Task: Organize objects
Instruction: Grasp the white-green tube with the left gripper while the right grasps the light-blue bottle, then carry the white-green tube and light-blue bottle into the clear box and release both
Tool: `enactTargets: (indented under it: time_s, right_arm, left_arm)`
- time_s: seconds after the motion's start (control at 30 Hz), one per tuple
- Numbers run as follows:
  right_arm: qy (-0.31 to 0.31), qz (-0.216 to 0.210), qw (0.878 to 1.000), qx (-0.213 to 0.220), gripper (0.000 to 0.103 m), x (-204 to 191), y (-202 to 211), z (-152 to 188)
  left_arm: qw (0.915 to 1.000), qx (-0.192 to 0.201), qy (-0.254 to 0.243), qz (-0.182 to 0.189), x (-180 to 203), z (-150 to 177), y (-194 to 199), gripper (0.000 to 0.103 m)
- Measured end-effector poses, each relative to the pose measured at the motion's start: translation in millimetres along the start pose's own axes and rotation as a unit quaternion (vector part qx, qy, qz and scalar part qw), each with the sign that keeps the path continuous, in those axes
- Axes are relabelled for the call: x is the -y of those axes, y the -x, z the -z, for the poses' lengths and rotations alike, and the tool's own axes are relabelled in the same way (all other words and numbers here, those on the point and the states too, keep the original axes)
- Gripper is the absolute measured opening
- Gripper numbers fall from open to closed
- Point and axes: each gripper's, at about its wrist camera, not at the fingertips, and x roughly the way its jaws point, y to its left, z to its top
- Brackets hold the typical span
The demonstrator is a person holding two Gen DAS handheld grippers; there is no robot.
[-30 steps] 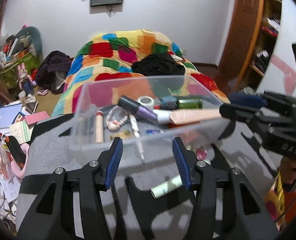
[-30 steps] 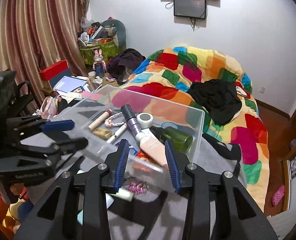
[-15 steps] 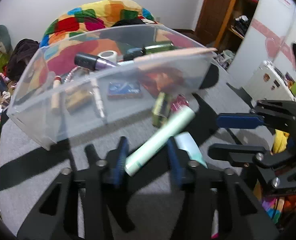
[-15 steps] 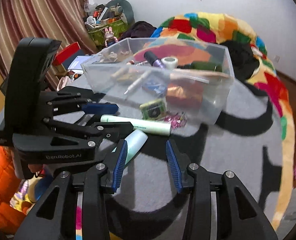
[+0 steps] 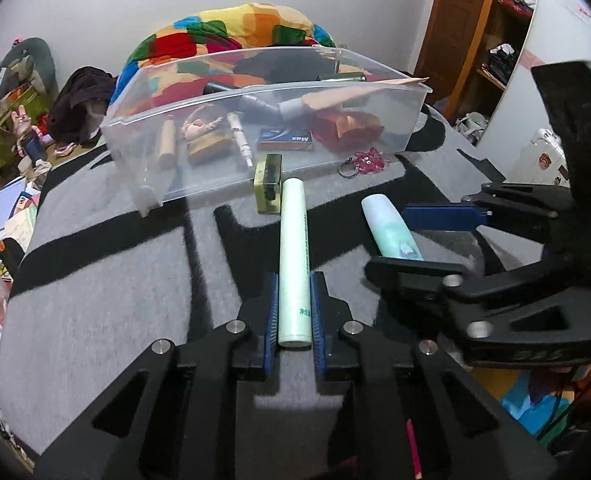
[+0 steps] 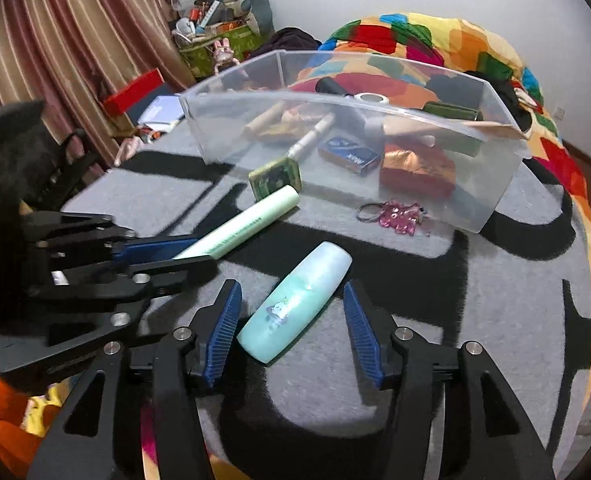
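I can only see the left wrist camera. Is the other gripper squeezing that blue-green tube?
Observer: No. In the right wrist view the right gripper has its jaws opening, and the blue-green tube lies between them on the blanket with a gap on each side.
Operator: Is the tube lying straight between them?
Observer: No, it lies slanted. Its far end is nearer the right-hand pad and its near end is nearer the left-hand pad.
Operator: Is there anything in the box that I can't see?
Observer: Yes, a white tape roll toward the back of the clear bin.
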Motion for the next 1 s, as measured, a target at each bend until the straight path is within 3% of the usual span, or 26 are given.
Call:
enactTargets:
  time_s: [0.07,0.23,0.5,0.7,1.0]
  right_arm:
    - [0.012,0.018,1.0,0.008,0.048,-5,1,4]
    - [0.001,0.036,0.999,0.017,0.023,3,4,7]
    - [-0.013,0.038,0.999,0.033,0.023,10,11,6]
    - [-0.025,0.036,0.997,0.058,0.023,18,26,-4]
    - [-0.039,0.039,0.994,0.097,0.023,31,48,-25]
  left_arm:
    - [1.0,0.005,0.002,-0.003,0,-1,-1,0.015]
    - [0.9998,0.017,0.01,-0.001,4,-6,-9,0.015]
    - [0.9984,0.037,-0.007,-0.042,20,-12,-18,0.015]
    - [0.9985,0.049,0.012,-0.022,16,-21,-8,0.015]
    - [0.9945,0.102,0.019,-0.017,13,-40,26,0.015]
